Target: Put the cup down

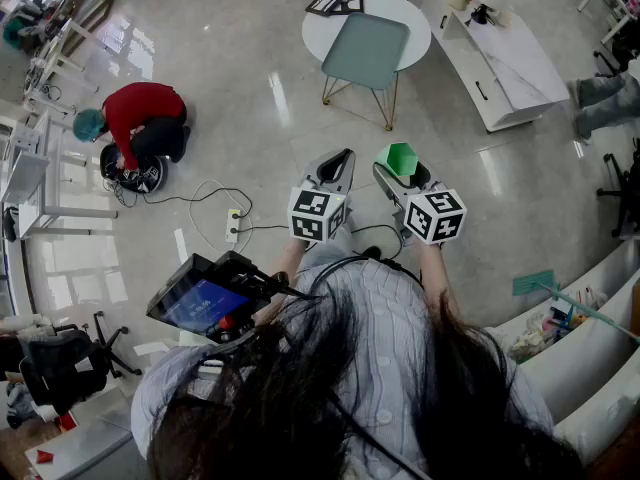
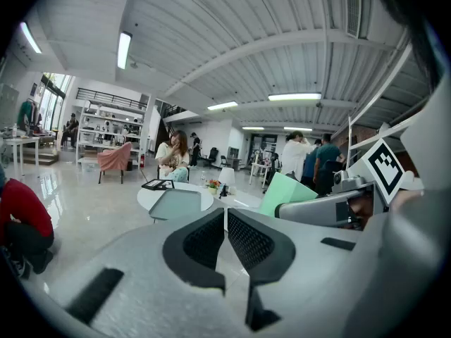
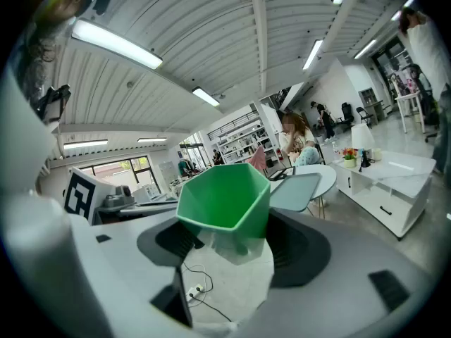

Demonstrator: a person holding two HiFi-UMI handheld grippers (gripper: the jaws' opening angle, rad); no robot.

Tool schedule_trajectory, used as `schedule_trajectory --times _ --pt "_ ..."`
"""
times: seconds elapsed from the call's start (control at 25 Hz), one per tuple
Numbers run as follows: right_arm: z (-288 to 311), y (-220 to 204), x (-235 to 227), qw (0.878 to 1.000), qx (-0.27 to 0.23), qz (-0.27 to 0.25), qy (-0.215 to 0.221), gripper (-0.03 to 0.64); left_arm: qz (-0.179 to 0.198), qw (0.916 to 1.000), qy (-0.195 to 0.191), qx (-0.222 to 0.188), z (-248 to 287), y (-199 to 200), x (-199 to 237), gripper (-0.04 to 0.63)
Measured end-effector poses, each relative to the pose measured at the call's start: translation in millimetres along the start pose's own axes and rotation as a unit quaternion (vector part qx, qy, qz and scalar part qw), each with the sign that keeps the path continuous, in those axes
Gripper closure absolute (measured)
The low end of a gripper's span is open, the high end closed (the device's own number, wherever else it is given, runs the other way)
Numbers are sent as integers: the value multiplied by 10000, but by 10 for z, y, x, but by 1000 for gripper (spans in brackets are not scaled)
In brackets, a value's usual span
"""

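A green faceted cup (image 1: 401,158) with a clear lower half is held in the air in front of the person, above the shiny floor. My right gripper (image 1: 398,175) is shut on the green cup, with its jaws spread wide on either side. In the right gripper view the cup (image 3: 225,196) sits tilted between the dark pads (image 3: 304,248), its open mouth facing away. My left gripper (image 1: 333,168) hovers just left of it. Its pads (image 2: 248,239) are nearly touching, with nothing between them. The left gripper view shows the cup (image 2: 287,193) to the right.
A round white table (image 1: 392,8) with a grey-green chair (image 1: 365,53) stands ahead, and a low white cabinet (image 1: 500,58) is at the upper right. A person in red (image 1: 140,123) crouches at the left near a power strip (image 1: 233,226). A lit screen (image 1: 200,303) is at the lower left.
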State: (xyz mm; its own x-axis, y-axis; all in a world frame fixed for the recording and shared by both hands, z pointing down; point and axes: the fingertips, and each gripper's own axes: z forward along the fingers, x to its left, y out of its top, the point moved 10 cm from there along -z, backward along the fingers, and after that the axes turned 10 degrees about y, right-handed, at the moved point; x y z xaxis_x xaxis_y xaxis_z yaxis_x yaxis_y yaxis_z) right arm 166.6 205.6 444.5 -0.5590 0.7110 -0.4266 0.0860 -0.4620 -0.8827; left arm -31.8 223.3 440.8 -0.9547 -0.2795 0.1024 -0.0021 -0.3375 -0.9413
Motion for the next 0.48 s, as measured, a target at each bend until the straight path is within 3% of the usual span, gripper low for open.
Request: schedule_trajectory --times 0.48 --pt "21 -26 -22 9999 -140 58 13 293 -28 9999 104 20 -27 -15 76 578"
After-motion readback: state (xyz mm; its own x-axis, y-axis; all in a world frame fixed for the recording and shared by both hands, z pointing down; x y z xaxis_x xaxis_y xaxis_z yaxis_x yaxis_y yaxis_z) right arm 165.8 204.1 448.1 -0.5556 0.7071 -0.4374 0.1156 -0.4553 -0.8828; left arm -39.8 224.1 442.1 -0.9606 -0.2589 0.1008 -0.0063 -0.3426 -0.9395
